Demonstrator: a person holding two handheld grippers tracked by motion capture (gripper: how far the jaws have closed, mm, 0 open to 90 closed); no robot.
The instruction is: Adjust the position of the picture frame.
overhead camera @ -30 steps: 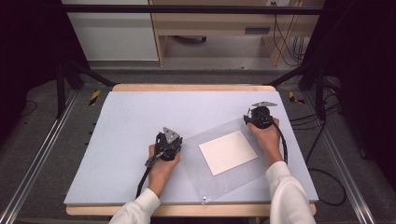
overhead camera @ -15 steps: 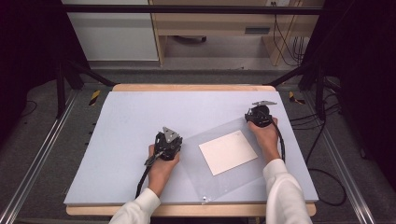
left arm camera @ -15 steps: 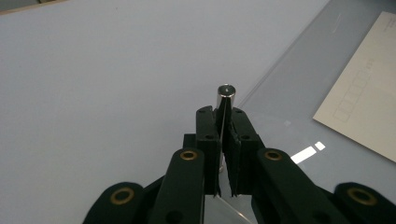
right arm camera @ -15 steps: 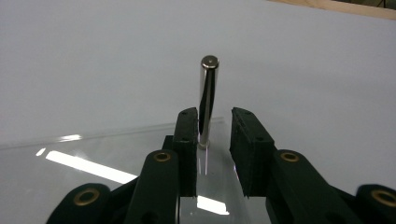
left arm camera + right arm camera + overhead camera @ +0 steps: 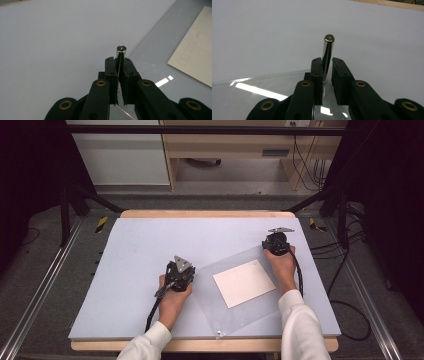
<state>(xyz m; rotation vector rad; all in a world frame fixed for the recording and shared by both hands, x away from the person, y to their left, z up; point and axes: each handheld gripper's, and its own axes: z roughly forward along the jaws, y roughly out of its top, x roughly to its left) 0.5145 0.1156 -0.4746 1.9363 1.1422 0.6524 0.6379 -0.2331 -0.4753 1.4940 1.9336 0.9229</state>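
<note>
- If raised by two corners alone, could sag or swing at the free near edge of the clear sheet (image 5: 250, 312), where a small third pin (image 5: 218, 333) stands ungripped close to the front of the tabletop (image 5: 140, 250).
- Lying flat now, skewed to the tabletop's edges, between the two hands.
- Left tool (image 5: 119, 62): clamped tight on the left pin (image 5: 121, 48) at the sheet's left corner, no gap to be seen.
- Standing upright, that pin: long axis vertical, flat shiny top facing up past the jaw tips.
- Could twist or slip out if pulled sideways, since smooth, round metal gives the pads little bite.
- Paper (image 5: 244, 282): resting with the sheet, turned the same way; whether on top or underneath, cannot tell. If loose, might slide off toward the low side under any tilt.
- Right tool (image 5: 327, 65): narrow, jaws just now closing with the right pin (image 5: 328, 50) between them; one pad touching, a sliver of gap apparently left at the other, so not yet a sure hold.
- Upright too, top pointing up, standing at the sheet's far right corner.
- Lifting before a full squeeze could leave this corner behind, bending the sheet or tipping it from the left grip.
- Uneven height between the hands: same danger.
</note>
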